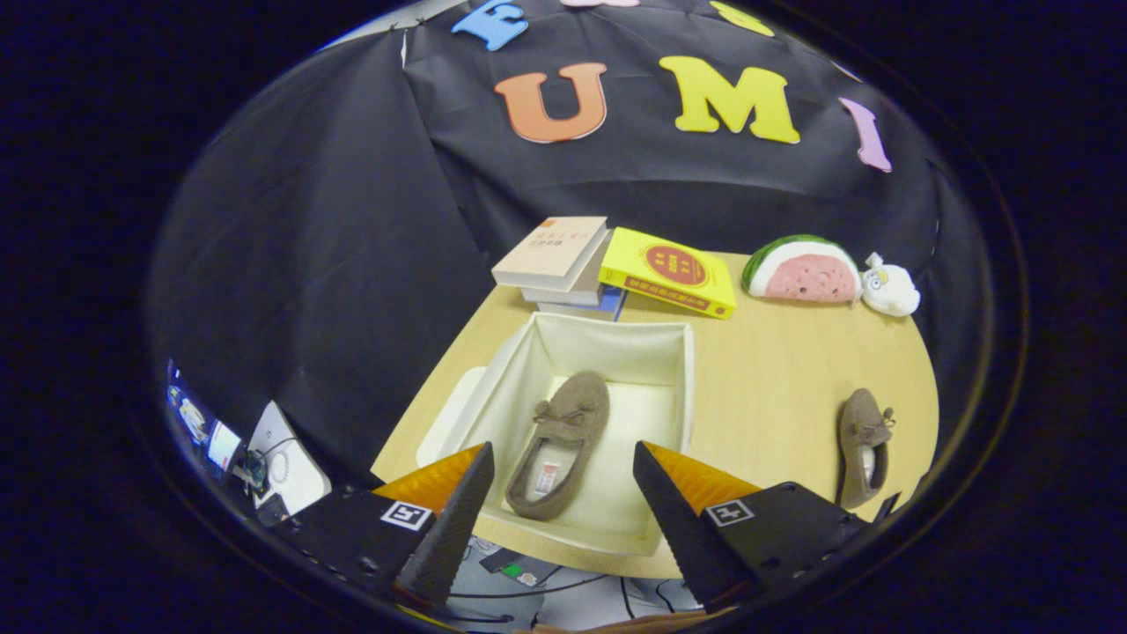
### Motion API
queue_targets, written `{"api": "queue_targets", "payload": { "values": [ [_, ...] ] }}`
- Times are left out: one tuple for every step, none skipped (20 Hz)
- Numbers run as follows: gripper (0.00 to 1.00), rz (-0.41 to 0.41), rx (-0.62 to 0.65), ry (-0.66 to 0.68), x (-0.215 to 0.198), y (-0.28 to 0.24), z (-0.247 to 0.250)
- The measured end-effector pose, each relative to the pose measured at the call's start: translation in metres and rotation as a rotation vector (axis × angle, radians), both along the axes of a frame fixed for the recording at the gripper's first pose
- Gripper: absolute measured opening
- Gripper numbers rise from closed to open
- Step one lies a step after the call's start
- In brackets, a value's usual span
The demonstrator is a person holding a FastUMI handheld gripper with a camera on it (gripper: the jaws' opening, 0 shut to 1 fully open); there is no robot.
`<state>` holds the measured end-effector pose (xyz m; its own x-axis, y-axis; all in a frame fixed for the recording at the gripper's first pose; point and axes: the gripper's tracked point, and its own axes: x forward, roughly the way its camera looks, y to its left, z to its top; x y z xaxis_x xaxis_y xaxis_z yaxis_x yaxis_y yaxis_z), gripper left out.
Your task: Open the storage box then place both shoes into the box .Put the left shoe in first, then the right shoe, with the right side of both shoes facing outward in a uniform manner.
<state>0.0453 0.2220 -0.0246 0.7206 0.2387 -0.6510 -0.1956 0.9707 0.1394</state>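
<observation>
- The storage box (673, 370), a pale fabric-lined bin, stands open on the light wooden table (792, 387), with its lid (453, 414) lying flat against its left side.
- One brown moccasin-style shoe (559, 440) lies inside the box on the pale bottom, nearer the left wall, its toe with a small bow pointing away from the gripper and its heel opening toward it.
- The gripper (563, 515) hangs above the near edge of the box with its fingers spread wide and nothing held; the heel of the boxed shoe shows in the gap between the fingers, well below them.
- The second brown shoe (863, 445) lies on the table to the right of the box, well apart from it, close to the table's right edge, toe also pointing away.
- Beyond the box, at the far side of the table, a stack of books (555, 260) sits beside a yellow book (669, 273) that leans on the stack.
- Further right along the far edge lie a watermelon-slice plush (801, 269) and, touching it, a small white plush toy (889, 286).
- Below the table's left side some devices and cables (264, 458) sit on the floor.
</observation>
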Motion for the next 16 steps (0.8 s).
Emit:
{"api": "queue_targets", "payload": {
  "values": [
    [0.96,-0.018,0.001,-0.007,-0.007,-0.012,0.006],
    [0.96,-0.039,-0.002,-0.013,-0.012,-0.024,0.013],
    [0.96,-0.050,-0.005,-0.029,-0.016,-0.036,0.019],
    [0.96,-0.052,-0.004,-0.047,-0.020,-0.046,0.024],
    [0.96,-0.052,-0.001,-0.052,-0.024,-0.056,0.025],
    [0.96,-0.061,-0.007,-0.053,-0.029,-0.070,0.026],
    [0.96,-0.076,-0.010,-0.051,-0.032,-0.086,0.027],
    [0.96,-0.090,-0.008,-0.051,-0.034,-0.100,0.028],
    [0.96,-0.108,-0.003,-0.057,-0.032,-0.115,0.030],
    [0.96,-0.131,0.004,-0.060,-0.031,-0.130,0.029],
    [0.96,-0.153,0.012,-0.059,-0.030,-0.147,0.028],
    [0.96,-0.172,0.017,-0.054,-0.029,-0.163,0.026],
    [0.96,-0.187,0.012,-0.054,-0.027,-0.180,0.023],
    [0.96,-0.201,0.001,-0.055,-0.025,-0.198,0.019],
    [0.97,-0.214,-0.009,-0.056,-0.022,-0.214,0.015],
    [0.96,-0.231,-0.020,-0.051,-0.021,-0.232,0.010]
  ]
}}
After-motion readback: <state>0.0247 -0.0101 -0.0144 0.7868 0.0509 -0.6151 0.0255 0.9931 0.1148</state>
